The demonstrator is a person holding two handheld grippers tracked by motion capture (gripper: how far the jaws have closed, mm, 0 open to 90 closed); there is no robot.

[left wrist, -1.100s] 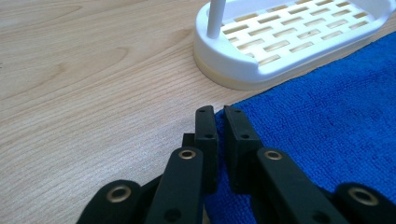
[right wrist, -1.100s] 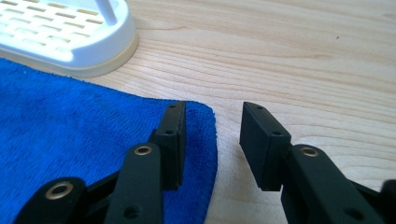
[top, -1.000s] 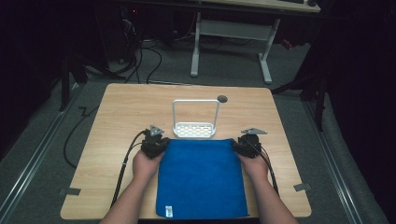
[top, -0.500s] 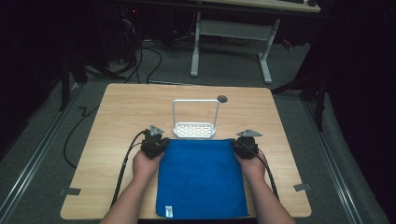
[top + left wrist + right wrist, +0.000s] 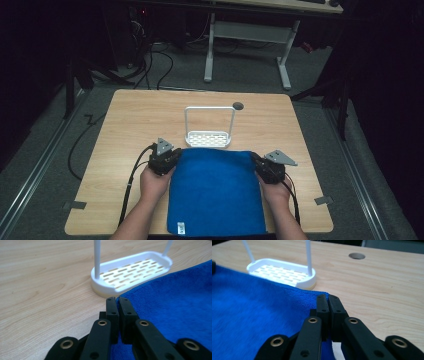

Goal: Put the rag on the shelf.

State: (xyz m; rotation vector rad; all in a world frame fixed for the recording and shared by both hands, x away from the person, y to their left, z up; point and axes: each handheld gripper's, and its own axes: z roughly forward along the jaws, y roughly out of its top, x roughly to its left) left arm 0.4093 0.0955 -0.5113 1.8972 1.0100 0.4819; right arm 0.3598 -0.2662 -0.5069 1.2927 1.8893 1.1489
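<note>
While the fuzzy blue towel (image 5: 216, 192) lies flat on the wooden table (image 5: 125, 120), the left gripper (image 5: 117, 300) and right gripper (image 5: 327, 298) each pinch a far corner, jaws pressed together; right's just closed. Slotted white plastic rack (image 5: 208, 137) touches its far edge.

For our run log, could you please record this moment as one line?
left gripper: shut on blue towel far corner | right gripper: shut on other far corner | white rack: beyond towel

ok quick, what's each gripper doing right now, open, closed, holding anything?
Left gripper: closed, jaws pinching the far left corner of the blue towel.
Right gripper: closed, jaws pinching the towel's far right corner.
</note>
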